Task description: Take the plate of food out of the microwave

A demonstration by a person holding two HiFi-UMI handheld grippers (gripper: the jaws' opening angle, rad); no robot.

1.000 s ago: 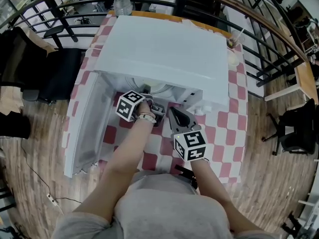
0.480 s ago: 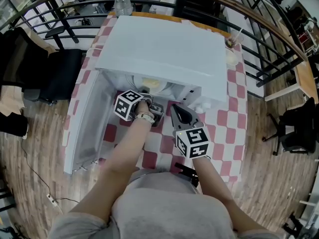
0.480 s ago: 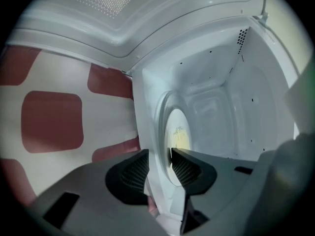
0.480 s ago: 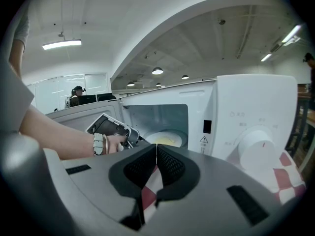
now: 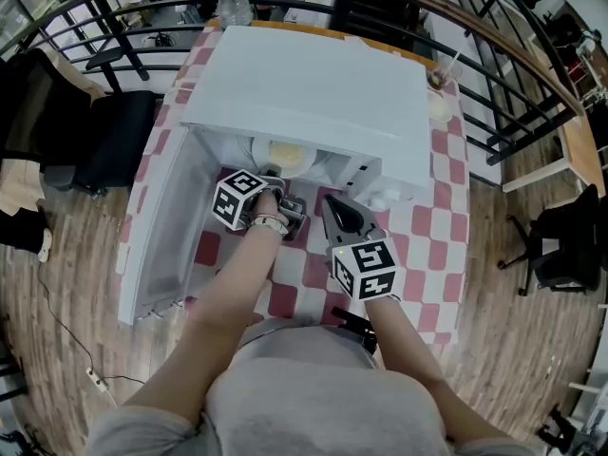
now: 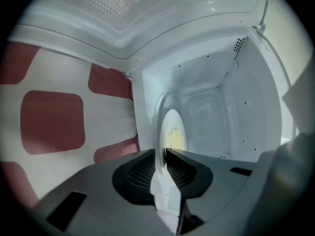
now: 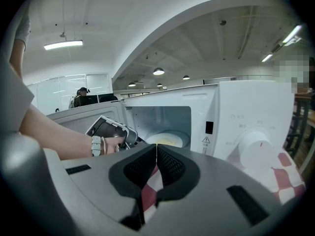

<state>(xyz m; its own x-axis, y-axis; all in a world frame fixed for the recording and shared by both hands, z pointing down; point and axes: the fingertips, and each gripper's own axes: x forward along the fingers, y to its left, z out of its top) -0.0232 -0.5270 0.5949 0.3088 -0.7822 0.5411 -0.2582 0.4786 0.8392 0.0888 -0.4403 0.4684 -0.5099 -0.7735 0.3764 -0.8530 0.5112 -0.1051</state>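
Note:
A white plate (image 5: 285, 155) with yellow food sits at the mouth of the white microwave (image 5: 313, 93), whose door (image 5: 157, 236) hangs open at the left. My left gripper (image 5: 275, 172) reaches into the opening. Its jaws are closing, and the plate's near rim (image 6: 160, 154) stands edge-on between the pads, which press on it. In the left gripper view the plate (image 6: 173, 129) lies just inside the cavity. My right gripper (image 5: 328, 204) hovers over the tablecloth in front of the microwave, shut with nothing in it. Past its own tips (image 7: 156, 149), the right gripper view shows the plate (image 7: 167, 139) and the left gripper (image 7: 114, 131).
The microwave stands on a red and white chequered tablecloth (image 5: 427, 245). A water bottle (image 5: 231, 3) stands behind it, and a cup with a straw (image 5: 442, 79) at the back right. A black railing curves behind the table, with chairs on the wooden floor at both sides.
More of the plate and its yellow food now shows at the microwave mouth. The left gripper has shifted slightly left and toward me. The right gripper has barely moved.

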